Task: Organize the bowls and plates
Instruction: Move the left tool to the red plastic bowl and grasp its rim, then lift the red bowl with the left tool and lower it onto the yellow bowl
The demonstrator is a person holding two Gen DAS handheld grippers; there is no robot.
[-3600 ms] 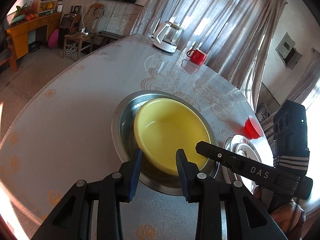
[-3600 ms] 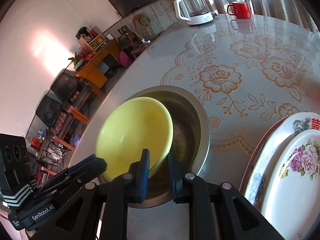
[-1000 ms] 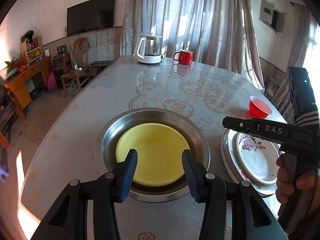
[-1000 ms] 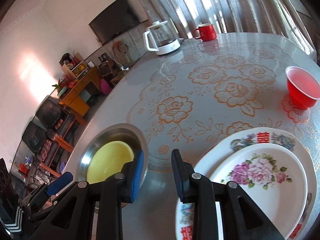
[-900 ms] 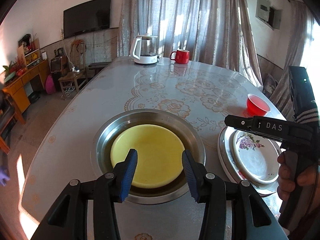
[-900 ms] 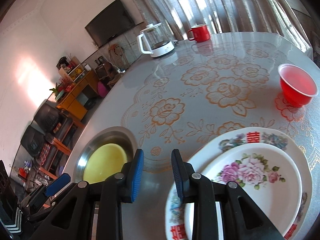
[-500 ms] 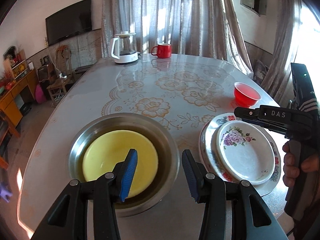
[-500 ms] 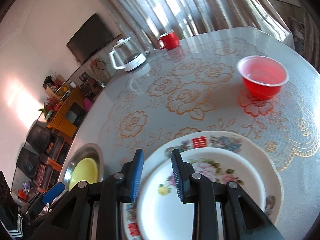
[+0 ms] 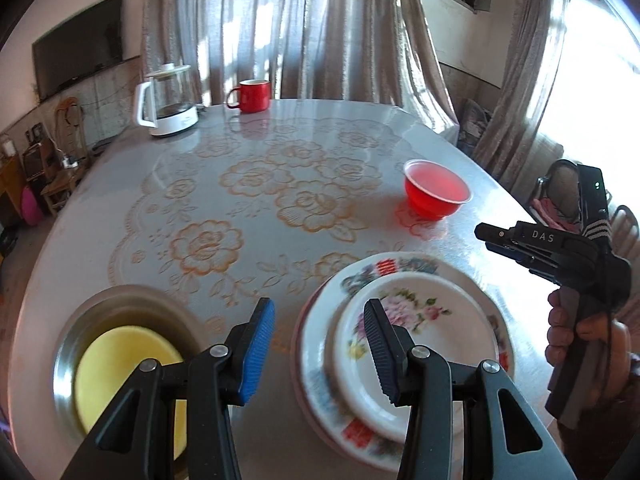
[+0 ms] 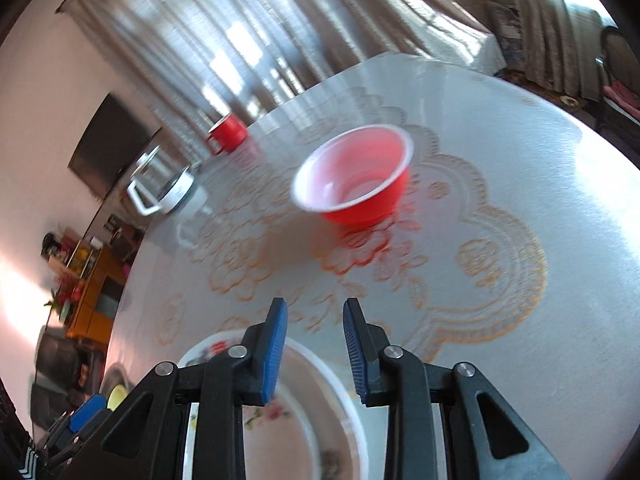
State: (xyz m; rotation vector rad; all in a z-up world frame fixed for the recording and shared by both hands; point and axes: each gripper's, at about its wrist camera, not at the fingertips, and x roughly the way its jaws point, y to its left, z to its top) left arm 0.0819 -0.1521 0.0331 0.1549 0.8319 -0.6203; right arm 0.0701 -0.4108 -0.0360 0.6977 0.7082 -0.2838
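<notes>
A yellow bowl [image 9: 120, 368] lies inside a steel basin [image 9: 72, 332] at the lower left of the left wrist view. To its right a small floral plate [image 9: 424, 344] rests on a larger patterned plate [image 9: 400, 270]. My left gripper [image 9: 318, 332] hangs open and empty over the table between basin and plates. A red bowl [image 9: 436, 192] stands farther back on the right. My right gripper [image 10: 316, 332] is open and empty above the far rim of the stacked plates [image 10: 304, 424], pointing toward the red bowl [image 10: 356, 176]. A hand [image 9: 568, 332] holds the right gripper [image 9: 486, 236].
A glass kettle [image 9: 168, 100] and a red mug [image 9: 252, 95] stand at the far edge of the round flowered table [image 9: 248, 200]. Curtains hang behind it. A chair [image 9: 568, 188] stands off the table's right edge.
Both grippers let go of the yellow bowl, which now lies flat in the basin. Both have swung right: the left to the plates, the right toward the red bowl.
</notes>
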